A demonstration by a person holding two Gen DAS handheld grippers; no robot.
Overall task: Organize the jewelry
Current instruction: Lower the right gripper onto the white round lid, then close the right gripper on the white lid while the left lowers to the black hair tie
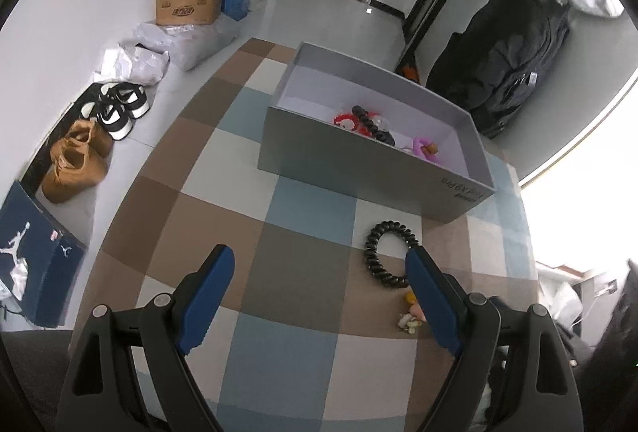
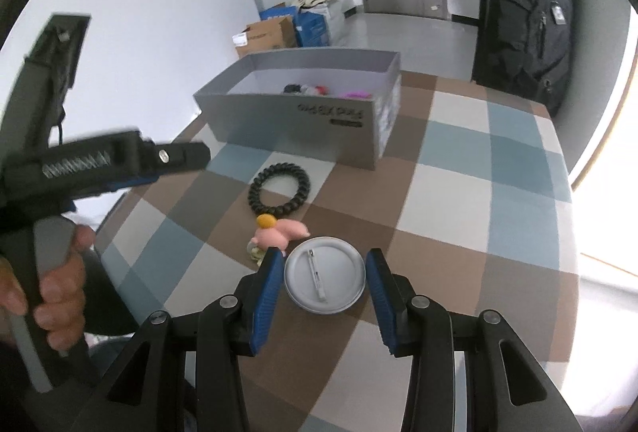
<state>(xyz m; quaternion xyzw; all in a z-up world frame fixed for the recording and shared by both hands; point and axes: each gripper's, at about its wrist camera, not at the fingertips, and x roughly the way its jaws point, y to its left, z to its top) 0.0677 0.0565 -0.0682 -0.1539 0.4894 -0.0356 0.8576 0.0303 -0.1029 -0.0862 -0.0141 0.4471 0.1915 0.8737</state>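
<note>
Left wrist view: my left gripper (image 1: pixel 319 268) hangs released, fingers wide apart and holding nothing, over the checked desk (image 1: pixel 279 260). The black coil hair tie (image 1: pixel 388 254) lies flat just beside my right-hand finger, short of the grey box (image 1: pixel 359 176); a small pink charm (image 1: pixel 410 314) lies nearer me, partly hidden. The box already holds red, black and purple pieces (image 1: pixel 379 131), so sorting looks partly done. Right wrist view: my right gripper (image 2: pixel 325 274) straddles the round silver pin badge (image 2: pixel 325 274), which lies face down on the desk. Fingers stand either side of its rim, small gaps visible, so not clamped yet. The pink charm lies just left of the badge and the hair tie beyond it, both still out of the box. A hand (image 2: pixel 52 284) holds the left gripper's handle at left. Step in hand, I judge: grabbing the badge. Next move: squeeze on the rim, lift without slipping on the thin edge, carry it to the box.
</note>
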